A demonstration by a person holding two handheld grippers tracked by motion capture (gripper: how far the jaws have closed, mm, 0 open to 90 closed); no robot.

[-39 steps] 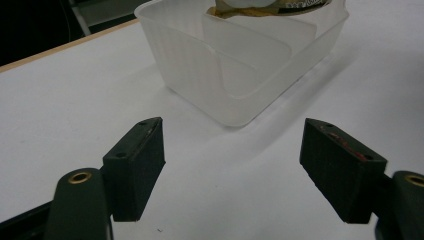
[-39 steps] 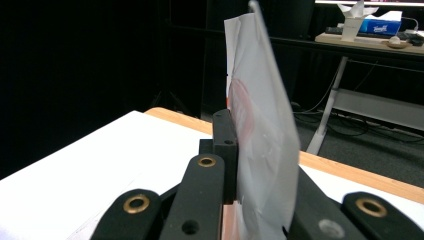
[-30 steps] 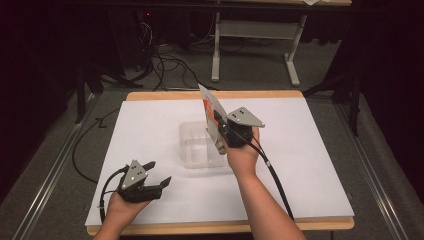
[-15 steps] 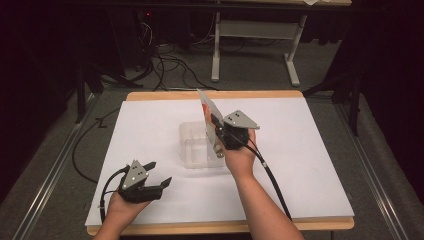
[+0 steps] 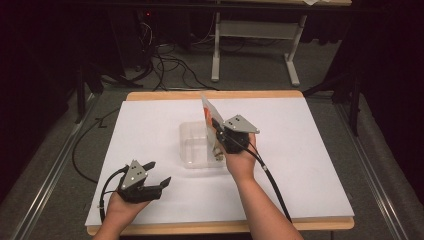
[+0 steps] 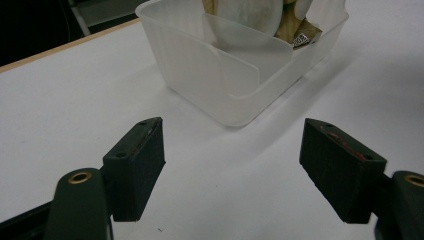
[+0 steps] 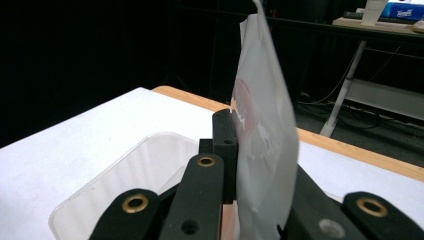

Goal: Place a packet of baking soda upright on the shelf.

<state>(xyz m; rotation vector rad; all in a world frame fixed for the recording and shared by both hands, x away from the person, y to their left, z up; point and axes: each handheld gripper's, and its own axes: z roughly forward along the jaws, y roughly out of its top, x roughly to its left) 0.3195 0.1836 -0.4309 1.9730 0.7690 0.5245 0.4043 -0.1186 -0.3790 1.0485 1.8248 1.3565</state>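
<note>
A wooden table [image 5: 320, 224] carries a white sheet [image 5: 310, 165] that covers nearly all of its top. A clear plastic container [image 5: 192, 150] stands on the sheet near its middle, well apart from the table's bare wooden edges.

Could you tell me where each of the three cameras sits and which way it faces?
High view: above the person's side, looking forward and down on the table; both forearms and tools show.
Left gripper view: rides the left tool, facing the clear bin; its open jaws show.
Right gripper view: rides the right tool, facing the far table edge; its jaws clamp the pouch.
Shared: all three show the bin.
</note>
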